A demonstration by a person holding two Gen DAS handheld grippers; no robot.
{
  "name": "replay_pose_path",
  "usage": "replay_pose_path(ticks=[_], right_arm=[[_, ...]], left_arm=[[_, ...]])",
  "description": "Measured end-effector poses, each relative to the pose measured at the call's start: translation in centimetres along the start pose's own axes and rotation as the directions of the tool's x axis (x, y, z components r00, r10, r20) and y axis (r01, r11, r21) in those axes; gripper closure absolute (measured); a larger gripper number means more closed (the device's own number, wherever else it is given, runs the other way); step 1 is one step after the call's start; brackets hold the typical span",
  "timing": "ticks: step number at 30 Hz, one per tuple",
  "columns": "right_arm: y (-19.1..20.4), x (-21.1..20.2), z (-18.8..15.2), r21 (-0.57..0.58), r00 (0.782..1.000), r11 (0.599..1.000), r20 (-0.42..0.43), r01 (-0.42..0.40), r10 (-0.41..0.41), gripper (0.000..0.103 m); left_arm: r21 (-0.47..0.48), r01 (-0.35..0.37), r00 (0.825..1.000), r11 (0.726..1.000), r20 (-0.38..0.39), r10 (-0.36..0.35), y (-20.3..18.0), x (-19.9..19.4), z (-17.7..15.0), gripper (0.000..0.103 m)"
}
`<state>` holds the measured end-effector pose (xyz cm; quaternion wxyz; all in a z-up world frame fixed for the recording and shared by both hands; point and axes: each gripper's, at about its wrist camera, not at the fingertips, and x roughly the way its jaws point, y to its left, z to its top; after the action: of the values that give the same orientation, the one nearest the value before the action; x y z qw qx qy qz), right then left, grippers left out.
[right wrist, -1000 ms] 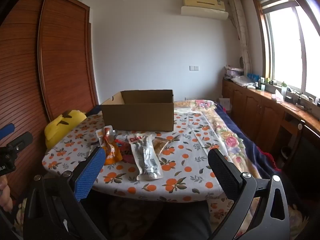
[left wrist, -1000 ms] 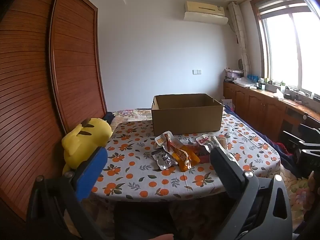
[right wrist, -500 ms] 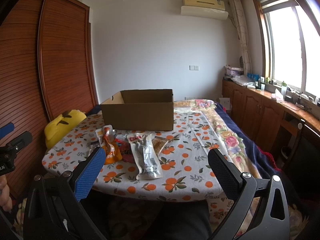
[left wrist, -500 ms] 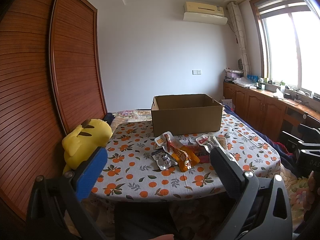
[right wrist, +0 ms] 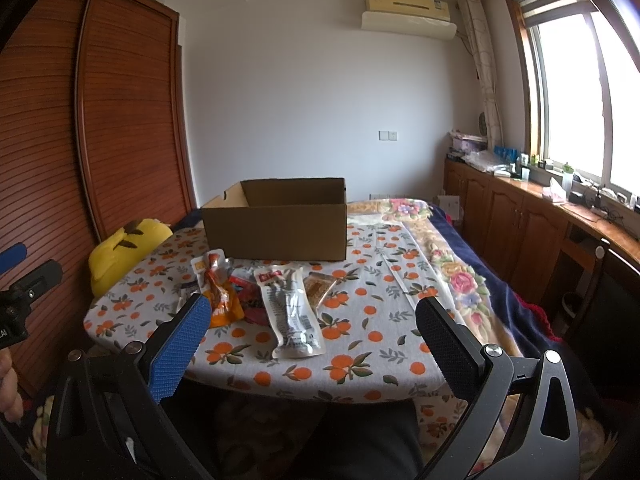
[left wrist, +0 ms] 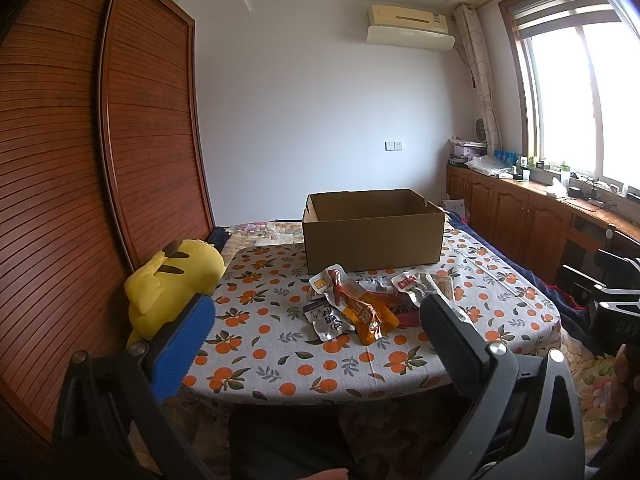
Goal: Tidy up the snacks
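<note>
An open brown cardboard box point(left wrist: 374, 230) stands at the back of a table with an orange-print cloth point(left wrist: 280, 344); it also shows in the right wrist view point(right wrist: 280, 224). Several snack packets lie in a heap in front of it: an orange packet point(left wrist: 366, 314) point(right wrist: 220, 296), a grey-white pouch point(left wrist: 327, 319), a long clear packet point(right wrist: 290, 310) and a small brown bar point(right wrist: 318, 286). My left gripper point(left wrist: 316, 326) is open and empty, short of the table's near edge. My right gripper point(right wrist: 312, 326) is open and empty, also short of the table.
A yellow plush toy point(left wrist: 172, 280) sits at the table's left edge by a wooden slatted wardrobe point(left wrist: 80, 168). A floral blanket point(right wrist: 452, 268) lies right of the table. Wooden cabinets point(right wrist: 532, 220) with clutter run under the window.
Both grippers have risen very slightly; the scene sits a touch lower in both views. Nothing on the table has moved.
</note>
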<state>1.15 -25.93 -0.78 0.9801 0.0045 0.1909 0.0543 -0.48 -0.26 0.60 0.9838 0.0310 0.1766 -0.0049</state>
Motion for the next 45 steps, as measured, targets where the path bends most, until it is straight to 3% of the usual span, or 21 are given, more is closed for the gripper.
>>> replay_pose_path(ticks=[32,45], right_arm=[[0.0,0.2,-0.4,0.0,1.0,1.0,-0.007,-0.002,0.002,0.0],[-0.6,3.9,-2.2,-0.005,0.996,1.0,-0.081,-0.03,0.029,0.0]], left_arm=[[-0.004,-0.001,1.0,1.0,0.0,0.001,0.2,-0.4,0.5,0.0],[-0.003,-0.009,0.997,1.0,-0.074,0.009,0.4,4.0,-2.1,0.0]])
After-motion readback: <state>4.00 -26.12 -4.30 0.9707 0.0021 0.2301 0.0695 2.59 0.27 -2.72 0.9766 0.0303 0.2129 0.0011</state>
